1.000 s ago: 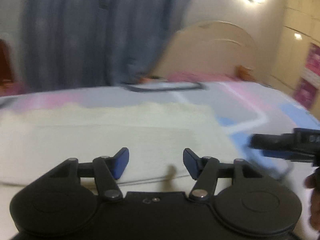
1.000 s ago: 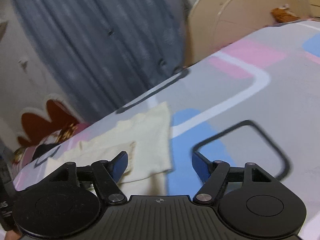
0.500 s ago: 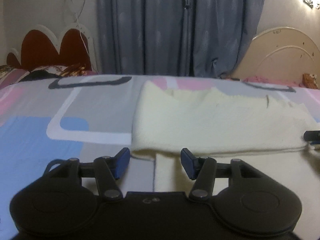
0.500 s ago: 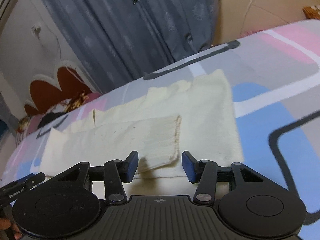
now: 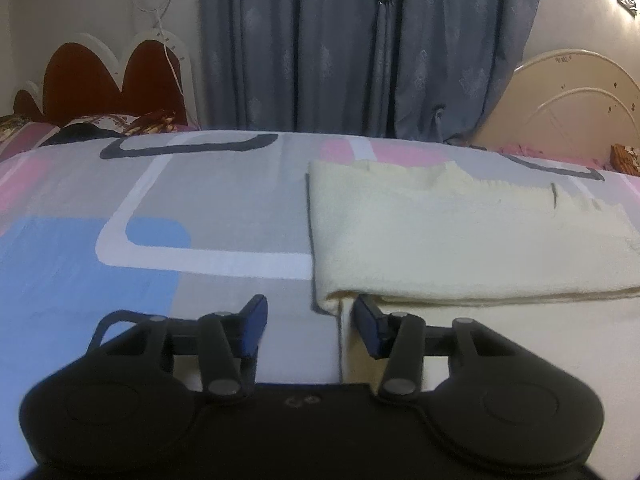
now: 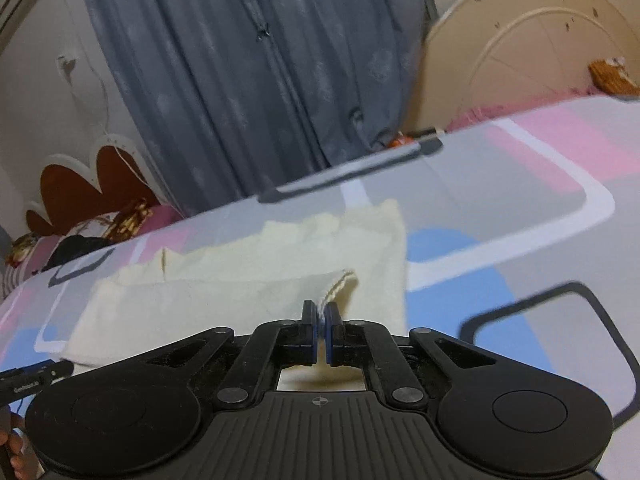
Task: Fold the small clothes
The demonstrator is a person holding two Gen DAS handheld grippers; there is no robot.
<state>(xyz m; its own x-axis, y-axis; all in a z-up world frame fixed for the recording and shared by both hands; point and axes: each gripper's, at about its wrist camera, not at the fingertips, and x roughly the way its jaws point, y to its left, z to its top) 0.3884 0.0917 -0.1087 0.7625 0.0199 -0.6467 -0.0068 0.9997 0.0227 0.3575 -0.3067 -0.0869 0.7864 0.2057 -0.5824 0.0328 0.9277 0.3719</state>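
A cream garment (image 6: pixel 240 296) lies on a patterned bed (image 5: pixel 200 208). Centre frame, the right hand-held gripper (image 6: pixel 320 320) is clamped on its cuff; the left hand-held gripper (image 5: pixel 310 320), lower centre, is closing around the garment's corner without touching it.

Bedspread (image 5: pixel 224 200) covers the bed, grey ground with pink and light blue patches, white and dark rounded-rectangle outlines; blue-grey curtain (image 5: pixel 360 48) hangs closed behind the bed, vertical folds, faint pattern; dark red scalloped headboard (image 5: pixel 108 80) with a white border at far left, against a pale wall; thin white cord (image 5: pixel 166 36) hangs down the wall in front of that headboard; patterned pillows or bedding (image 5: pixel 120 122) heaped below it, details too blurred to tell; cream arched headboard (image 5: pixel 576 100) at far right, paint chipped in spots; small orange-brown object (image 6: pixel 612 74) beside it, kind unclear; pink fabric (image 6: pixel 480 118) along its base.
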